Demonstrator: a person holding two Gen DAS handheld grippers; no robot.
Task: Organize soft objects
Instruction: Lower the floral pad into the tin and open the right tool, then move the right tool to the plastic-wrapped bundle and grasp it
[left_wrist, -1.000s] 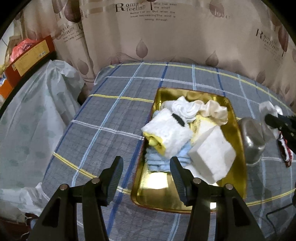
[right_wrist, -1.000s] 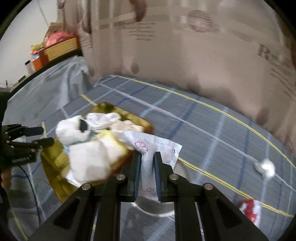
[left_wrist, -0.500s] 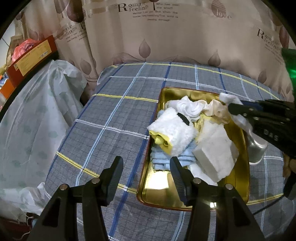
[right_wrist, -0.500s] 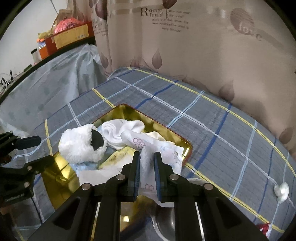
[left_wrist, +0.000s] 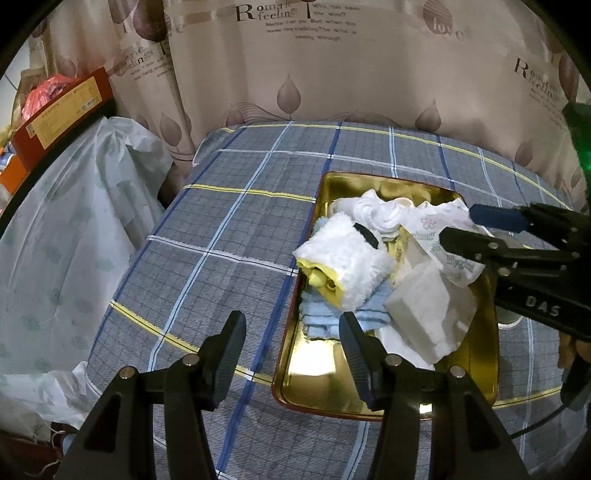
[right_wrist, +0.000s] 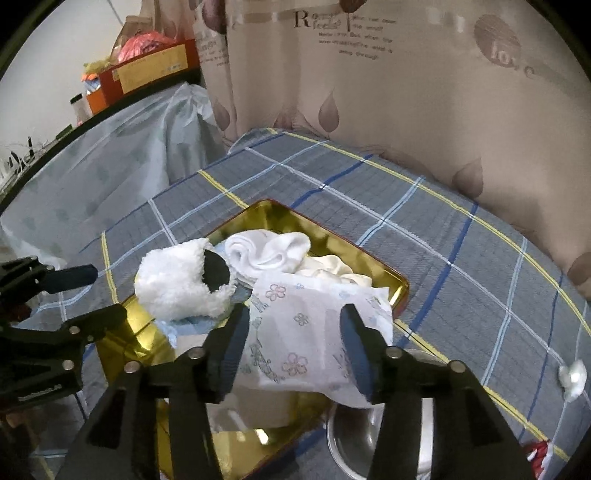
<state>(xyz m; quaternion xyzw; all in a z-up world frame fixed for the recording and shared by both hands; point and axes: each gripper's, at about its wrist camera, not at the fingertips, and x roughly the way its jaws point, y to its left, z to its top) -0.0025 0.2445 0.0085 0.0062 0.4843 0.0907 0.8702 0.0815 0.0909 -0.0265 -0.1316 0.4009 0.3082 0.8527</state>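
A gold tray (left_wrist: 476, 387) (right_wrist: 273, 212) on the plaid cloth holds soft things: a fluffy white roll (left_wrist: 347, 258) (right_wrist: 173, 284), white socks (left_wrist: 376, 212) (right_wrist: 266, 247), a blue cloth (left_wrist: 325, 317), a white sponge block (left_wrist: 424, 310). A floral tissue pack (right_wrist: 306, 343) (left_wrist: 443, 229) lies on the pile. My right gripper (right_wrist: 291, 350) (left_wrist: 456, 223) is open, its fingers on either side of the pack. My left gripper (left_wrist: 291, 343) is open and empty over the tray's near left edge.
A metal bowl (right_wrist: 354, 443) stands just right of the tray. A small white wad (right_wrist: 572, 374) and a red item (right_wrist: 539, 452) lie on the cloth at the right. Curtains hang behind. A plastic-covered shelf (left_wrist: 55, 221) stands at the left.
My right gripper carried the tissue pack over the tray and opened, letting it go onto the pile. The left gripper stayed in place.
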